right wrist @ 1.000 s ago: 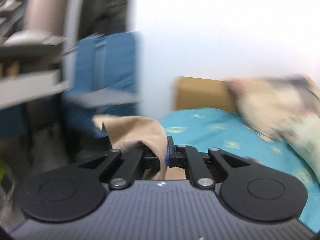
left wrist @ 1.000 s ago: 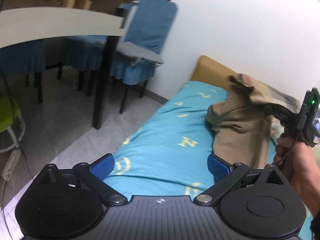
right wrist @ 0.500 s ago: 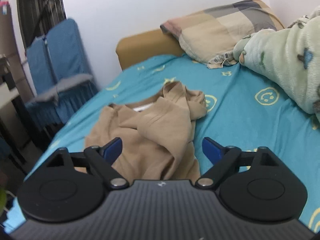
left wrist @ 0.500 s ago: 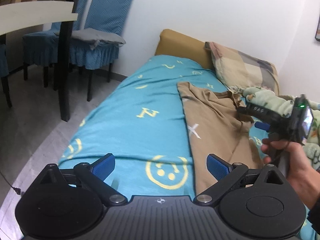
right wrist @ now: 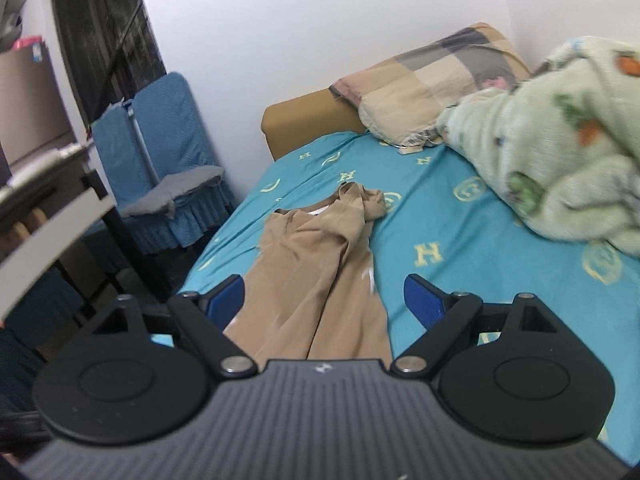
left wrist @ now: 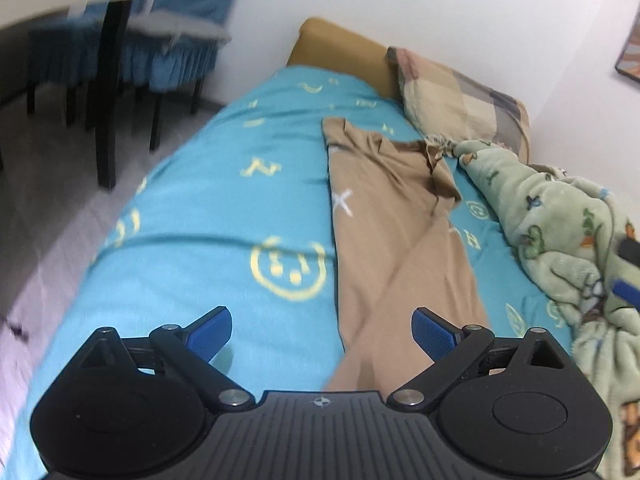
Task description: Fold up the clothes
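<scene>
A tan garment (left wrist: 392, 236) lies stretched lengthwise on the turquoise bed sheet (left wrist: 224, 208), its far end bunched and folded over near the pillow. It also shows in the right wrist view (right wrist: 320, 272). My left gripper (left wrist: 322, 330) is open and empty, hovering over the garment's near end. My right gripper (right wrist: 320, 300) is open and empty above the garment's near part. Its blue fingertip (left wrist: 626, 290) shows at the right edge of the left wrist view.
A patchwork pillow (left wrist: 456, 96) and a green fleece blanket (left wrist: 560, 232) lie on the bed's far and right side. Blue-covered chairs (left wrist: 176, 40) and a table with a dark leg (left wrist: 108, 92) stand left of the bed on a grey floor.
One second ago my right gripper was shut on the garment, holding it up. It opened and let the garment drop onto the bed, then pulled back. Both cameras now see the garment laid out longer.
</scene>
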Action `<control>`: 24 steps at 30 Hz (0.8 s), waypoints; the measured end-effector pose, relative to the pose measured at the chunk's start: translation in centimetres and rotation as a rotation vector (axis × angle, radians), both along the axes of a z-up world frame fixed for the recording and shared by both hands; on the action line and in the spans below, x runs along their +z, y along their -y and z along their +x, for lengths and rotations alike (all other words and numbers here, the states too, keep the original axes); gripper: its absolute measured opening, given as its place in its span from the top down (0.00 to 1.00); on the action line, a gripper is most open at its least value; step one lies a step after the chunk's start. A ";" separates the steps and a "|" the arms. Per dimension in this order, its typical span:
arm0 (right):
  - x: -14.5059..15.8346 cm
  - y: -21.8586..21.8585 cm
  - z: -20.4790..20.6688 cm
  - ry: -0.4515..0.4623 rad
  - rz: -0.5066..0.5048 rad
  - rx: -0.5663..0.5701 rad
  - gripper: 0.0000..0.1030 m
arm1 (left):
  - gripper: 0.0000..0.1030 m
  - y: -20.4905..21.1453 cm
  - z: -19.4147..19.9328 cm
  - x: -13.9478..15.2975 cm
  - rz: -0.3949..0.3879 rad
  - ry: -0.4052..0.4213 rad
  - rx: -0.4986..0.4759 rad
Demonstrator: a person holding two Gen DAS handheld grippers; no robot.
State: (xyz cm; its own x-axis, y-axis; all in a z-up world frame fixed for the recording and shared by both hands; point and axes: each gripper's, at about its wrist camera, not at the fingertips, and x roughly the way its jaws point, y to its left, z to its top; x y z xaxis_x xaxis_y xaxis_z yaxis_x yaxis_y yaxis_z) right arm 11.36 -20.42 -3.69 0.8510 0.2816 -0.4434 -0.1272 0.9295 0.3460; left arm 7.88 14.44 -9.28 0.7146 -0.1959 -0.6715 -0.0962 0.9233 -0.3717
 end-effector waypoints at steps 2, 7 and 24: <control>0.3 0.9 -3.1 -0.015 0.024 -0.013 0.15 | 0.05 -0.3 -0.8 -0.2 -0.021 -0.043 0.008; -0.4 3.2 -9.7 -0.071 0.063 -0.072 0.15 | 0.10 -0.9 -1.7 -1.8 -0.040 -0.176 0.051; -3.8 6.3 -11.6 -0.233 0.181 -0.158 0.15 | 0.96 4.1 -4.1 -0.3 0.203 -0.202 -0.024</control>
